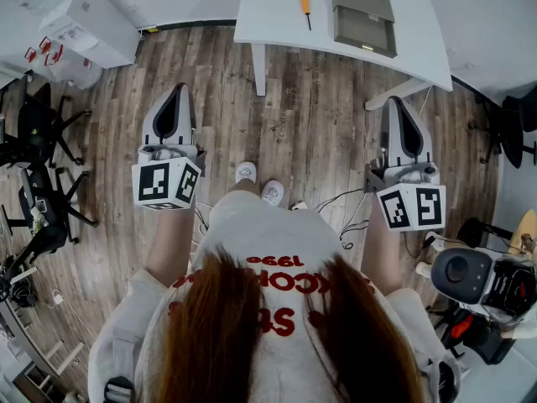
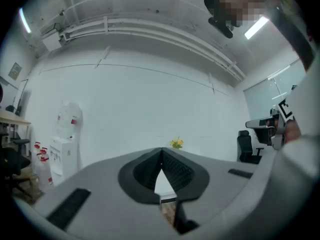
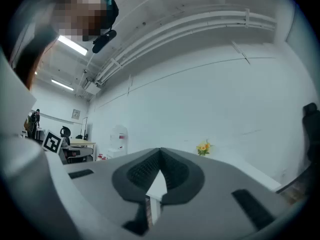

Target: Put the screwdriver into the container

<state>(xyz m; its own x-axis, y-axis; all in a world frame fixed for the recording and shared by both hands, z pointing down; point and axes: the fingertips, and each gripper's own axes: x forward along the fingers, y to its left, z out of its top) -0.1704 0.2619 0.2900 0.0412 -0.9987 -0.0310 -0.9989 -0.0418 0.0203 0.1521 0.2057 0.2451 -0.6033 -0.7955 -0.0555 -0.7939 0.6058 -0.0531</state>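
From the head view, we saw a person standing on a wooden floor (image 1: 310, 116), holding the left gripper (image 1: 179, 91) and the right gripper (image 1: 394, 103) level, well short of a white table (image 1: 268, 7). On it, the orange-handled screwdriver (image 1: 305, 9) lay near the grey container (image 1: 362, 15), not touching it. In the left gripper view, the jaws were closed tip to tip with nothing between them, and in the right gripper view they were likewise pressed together and empty.
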